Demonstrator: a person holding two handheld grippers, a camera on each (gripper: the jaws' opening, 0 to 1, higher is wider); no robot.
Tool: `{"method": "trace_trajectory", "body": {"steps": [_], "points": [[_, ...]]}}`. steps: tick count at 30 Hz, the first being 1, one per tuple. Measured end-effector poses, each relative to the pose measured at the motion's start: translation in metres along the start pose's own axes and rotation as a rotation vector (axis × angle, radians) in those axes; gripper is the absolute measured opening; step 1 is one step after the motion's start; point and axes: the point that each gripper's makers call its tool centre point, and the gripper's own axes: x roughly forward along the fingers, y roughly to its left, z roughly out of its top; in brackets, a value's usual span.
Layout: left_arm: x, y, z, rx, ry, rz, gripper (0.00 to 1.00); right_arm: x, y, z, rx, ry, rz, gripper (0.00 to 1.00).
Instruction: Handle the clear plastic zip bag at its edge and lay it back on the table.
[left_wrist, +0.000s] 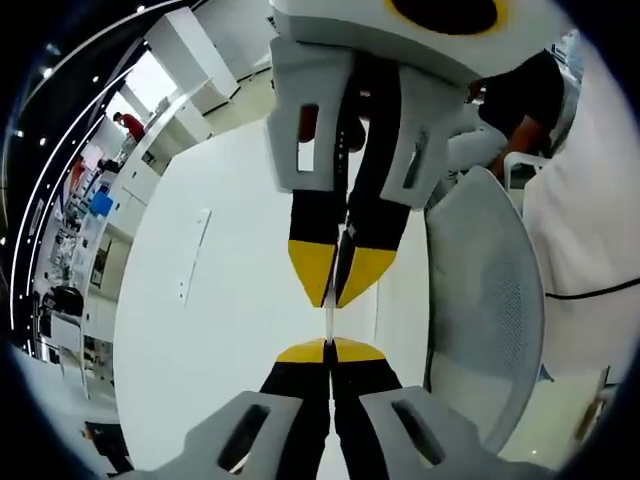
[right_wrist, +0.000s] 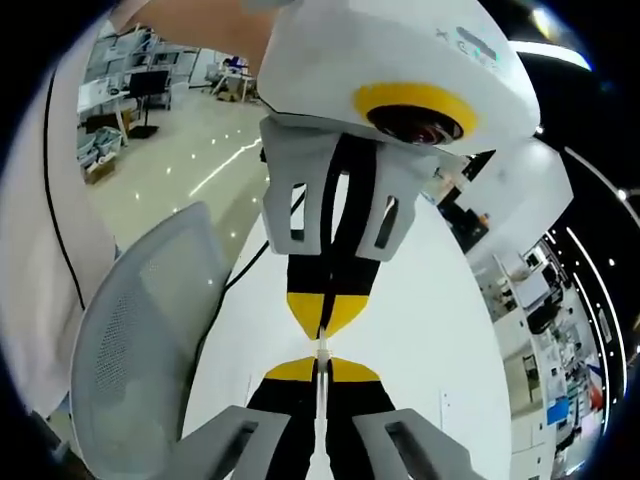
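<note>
The clear plastic zip bag (left_wrist: 329, 322) is being held taut, edge-on, above the white table (left_wrist: 200, 330). It is being pinched between the closed jaws of the left gripper (left_wrist: 329, 345) and, from opposite, the right gripper (right_wrist: 320, 352). Its long axis is running straight between the facing tips, so neither gripper is nearer. A grey mesh chair (left_wrist: 490, 300) is standing beside the table. Lowering both together is judged necessary.

A grey mesh chair (left_wrist: 490, 300) stands beside the white counter (left_wrist: 200, 330); a person in red (left_wrist: 128, 124) stands far off
</note>
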Motion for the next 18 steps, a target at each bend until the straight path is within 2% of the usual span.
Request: {"method": "trace_trajectory", "body": {"steps": [18], "points": [[-0.001,0.002,-0.004,0.009,0.003,0.006,0.0,-0.012,-0.003,-0.021,0.017,0.035,-0.008,0.0]]}}
